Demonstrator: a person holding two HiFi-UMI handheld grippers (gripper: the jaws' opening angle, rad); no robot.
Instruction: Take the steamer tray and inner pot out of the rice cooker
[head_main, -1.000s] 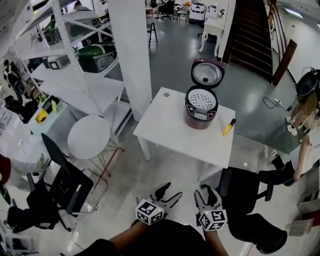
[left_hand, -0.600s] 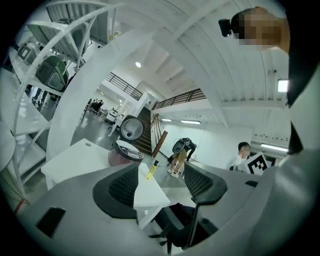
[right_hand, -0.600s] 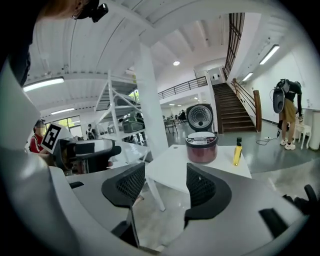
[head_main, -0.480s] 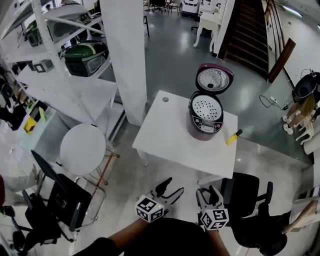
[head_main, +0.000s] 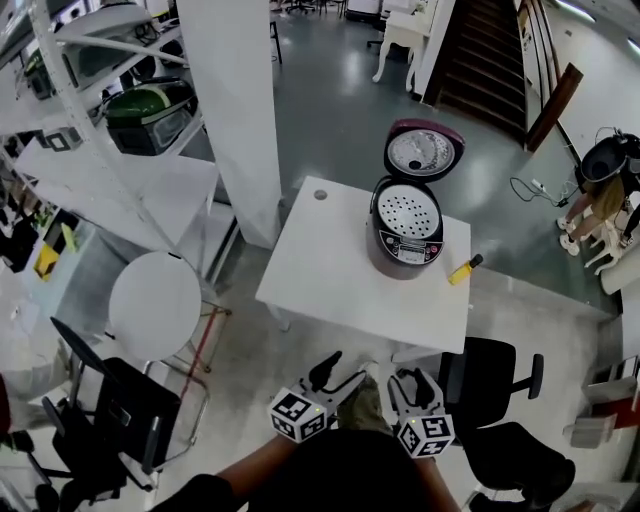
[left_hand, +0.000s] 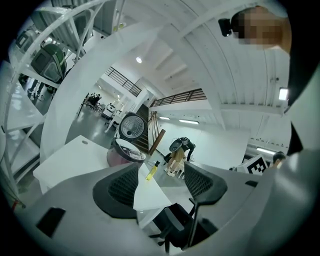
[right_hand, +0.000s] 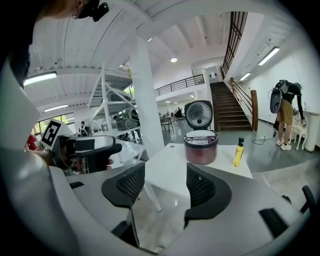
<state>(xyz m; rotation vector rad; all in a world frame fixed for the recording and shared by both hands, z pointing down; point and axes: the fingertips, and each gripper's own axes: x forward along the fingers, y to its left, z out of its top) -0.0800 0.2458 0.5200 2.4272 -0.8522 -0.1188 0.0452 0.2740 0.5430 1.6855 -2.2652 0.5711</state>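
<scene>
Presently, rice cooker (head_main: 404, 240): upright on the far right part of the white bench (head_main: 325, 265), upper middle of the head view, with its lid (head_main: 424, 152) swung up and back.
Steamer tray (head_main: 404, 208): seated in the cooker's mouth with its holes showing; the inner pot cannot be seen under it.
Left tongs (head_main: 338, 374): bottom centre of the head view, jaws apart with nothing between them, well apart from the bench.
Right tongs (head_main: 416, 386): just beside the left ones, jaws likewise apart and bare, pointed toward the cooker.
Beside the cooker: a yellow bottle (head_main: 463, 268) stands near the bench's right edge.
In the way: a black office chair (head_main: 488, 372) at the bench's near right corner, just above the right tongs; bare floor lies between the left tongs and the bench.
Around: a white pillar (head_main: 240, 110) at upper left of the bench, a round white stool (head_main: 152, 305) at left, white shelving (head_main: 130, 185) above it, and a person (head_main: 598, 195) at the far right edge.
Since a second ago: the cooker sits a little lower in the frame, the pillar and stool have slid left, and an olive shoe (head_main: 358, 403) now shows between the tongs. Both tongs are as open as before.
</scene>
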